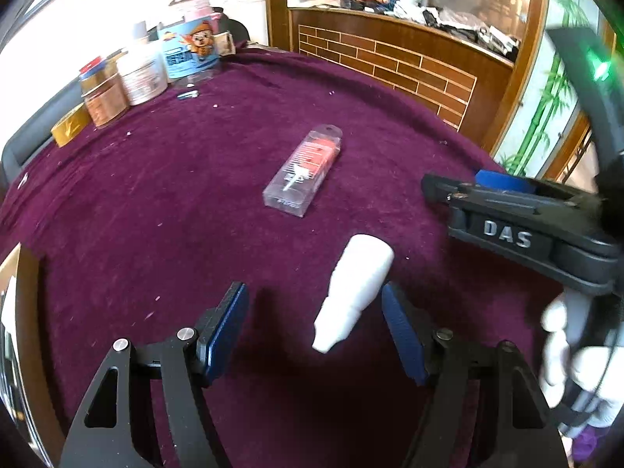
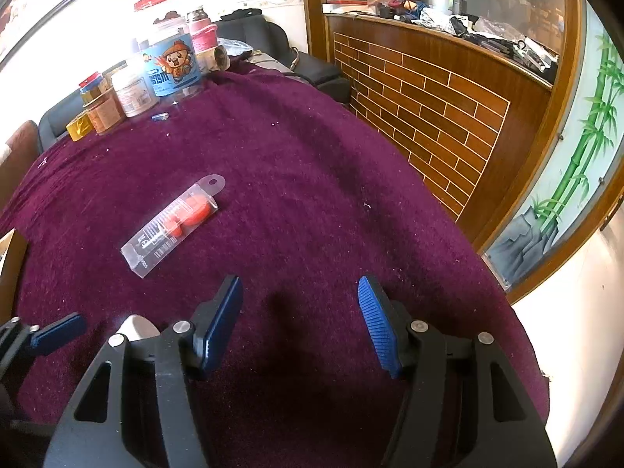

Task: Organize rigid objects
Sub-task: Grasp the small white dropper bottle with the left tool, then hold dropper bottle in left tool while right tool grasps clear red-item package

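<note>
White bottle [image 1: 353, 292] lies on the purple counter [image 1: 156, 202] betw. our left hand-held gripper's [image 1: 314, 325] released jaws, nearer one pad, so closing may roll it away; right hand-held gripper [image 2: 300, 321] spread, empty.

A deep maroon velvet tablecloth [image 1: 156, 195] is showing pale flecks. A clear plastic box with red and white contents [image 1: 302, 171] is lying on it. A plain white plastic bottle [image 1: 353, 292] is gleaming. Dark blue ribbed rubber pads [image 2: 376, 325] are lining black metal gripper arms [image 2: 436, 390]. An orange-brown brick-patterned counter [image 2: 421, 109] is standing behind.
</note>
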